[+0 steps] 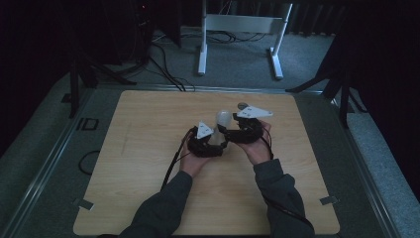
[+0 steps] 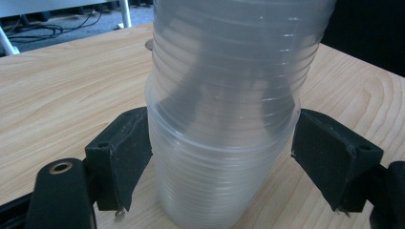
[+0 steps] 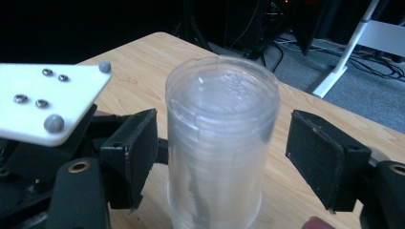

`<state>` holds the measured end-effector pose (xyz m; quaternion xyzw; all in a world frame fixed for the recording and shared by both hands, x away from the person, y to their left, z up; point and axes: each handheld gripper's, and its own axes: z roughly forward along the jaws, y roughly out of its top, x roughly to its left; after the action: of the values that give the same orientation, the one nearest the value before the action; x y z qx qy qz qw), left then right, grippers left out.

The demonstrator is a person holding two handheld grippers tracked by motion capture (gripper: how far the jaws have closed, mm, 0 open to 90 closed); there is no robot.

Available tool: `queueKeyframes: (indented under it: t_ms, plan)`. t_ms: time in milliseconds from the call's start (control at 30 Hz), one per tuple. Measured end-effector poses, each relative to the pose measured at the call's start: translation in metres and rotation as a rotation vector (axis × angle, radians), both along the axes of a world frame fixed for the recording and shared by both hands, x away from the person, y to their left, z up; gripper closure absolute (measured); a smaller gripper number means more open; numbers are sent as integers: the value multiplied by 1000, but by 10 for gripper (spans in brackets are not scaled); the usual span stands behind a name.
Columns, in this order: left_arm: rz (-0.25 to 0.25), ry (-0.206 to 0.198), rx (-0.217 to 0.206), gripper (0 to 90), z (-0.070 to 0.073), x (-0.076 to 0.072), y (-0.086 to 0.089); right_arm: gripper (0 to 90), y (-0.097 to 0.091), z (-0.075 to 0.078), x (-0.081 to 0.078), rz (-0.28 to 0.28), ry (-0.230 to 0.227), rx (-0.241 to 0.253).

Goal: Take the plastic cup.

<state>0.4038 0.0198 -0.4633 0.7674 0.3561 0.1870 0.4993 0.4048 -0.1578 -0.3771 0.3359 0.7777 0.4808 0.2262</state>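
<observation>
A stack of clear plastic cups [image 1: 223, 120] stands upside down on the wooden table [image 1: 148, 173], near its middle. My left gripper [image 2: 219, 162] holds the lower part of the stack [image 2: 224, 119], both black pads [image 2: 126, 152] pressed against its ribbed rims. My right gripper [image 3: 222, 152] comes from the other side at the upper part of the stack [image 3: 219, 133], jaws wide with a small gap between each pad [image 3: 320, 152] and the cups. In the high view the left gripper [image 1: 214, 141] and the right gripper [image 1: 233, 130] meet at the stack.
A small grey round thing [image 1: 242, 105] lies on the table just behind the grippers. A white desk frame [image 1: 242, 25] and floor cables [image 1: 168, 64] are beyond the far edge. The left gripper's white three-cornered plate [image 3: 47, 102] is close beside the right gripper's left jaw.
</observation>
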Motion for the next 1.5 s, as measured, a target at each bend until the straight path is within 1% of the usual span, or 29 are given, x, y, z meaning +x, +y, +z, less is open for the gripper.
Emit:
queueKeyframes:
  t_ms: [200, 300, 400, 500, 567, 833, 1333, 1400, 1500]
  plan:
    - [2, -4, 6, 217, 0, 0, 0, 263, 6, -1, 6, 3, 2, 6]
    - [2, -4, 4, 218, 0, 0, 0, 264, 9, -2, 12, -1, 9, 18]
    - [5, -5, 6, 218, 0, 0, 0, 265, 9, -2, 12, -1, 12, 18]
    - [5, -6, 6, 220, 0, 0, 0, 326, 13, -3, 15, -2, 18, 20]
    - [5, -5, 6, 224, 0, -1, 0, 356, 12, -3, 15, -4, 12, 31]
    - [6, -9, 14, 225, 0, -1, 0, 380, 11, 1, 14, 2, 5, 44]
    - [4, -12, 22, 232, 2, -2, 1, 392, 9, 19, 10, 14, -25, 71]
    - [3, -9, 16, 232, 3, -3, 2, 392, 9, 23, 9, 9, -36, 70]
    - [1, -14, 10, 237, 6, -5, 3, 395, 9, 28, 8, 13, -46, 78]
